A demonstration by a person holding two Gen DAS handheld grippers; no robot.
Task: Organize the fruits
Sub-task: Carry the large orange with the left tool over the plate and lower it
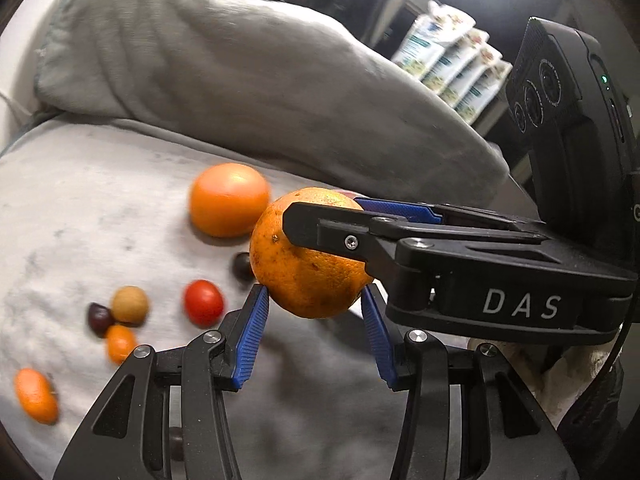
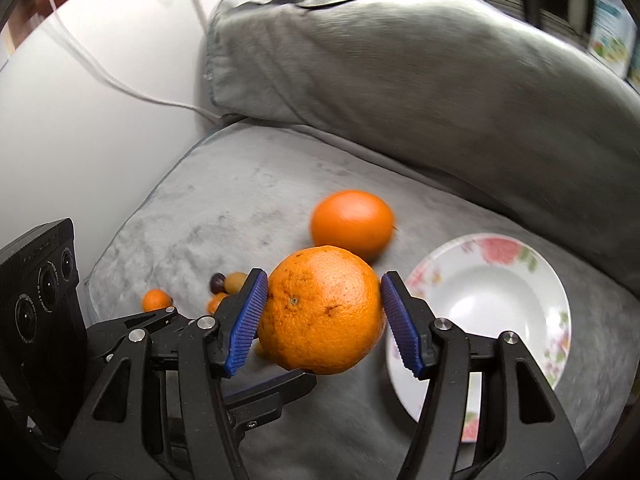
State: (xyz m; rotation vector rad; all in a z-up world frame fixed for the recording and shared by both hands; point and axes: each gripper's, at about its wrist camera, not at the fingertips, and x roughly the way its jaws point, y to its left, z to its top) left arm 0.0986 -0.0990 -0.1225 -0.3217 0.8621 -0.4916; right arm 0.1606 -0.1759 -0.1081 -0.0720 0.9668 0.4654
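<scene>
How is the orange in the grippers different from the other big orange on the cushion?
The held orange has rough, pitted skin with brown spots; the other orange looks smooth and clean. The held orange is up off the grey cushion between gripper fingers; the other orange rests on it. Both are round and orange.

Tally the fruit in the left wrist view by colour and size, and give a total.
Large oranges: 2
Small orange fruits: 2
Dark fruits: 2
Red fruit: 1
Tan fruit: 1
Total: 8 clearly seen
</scene>
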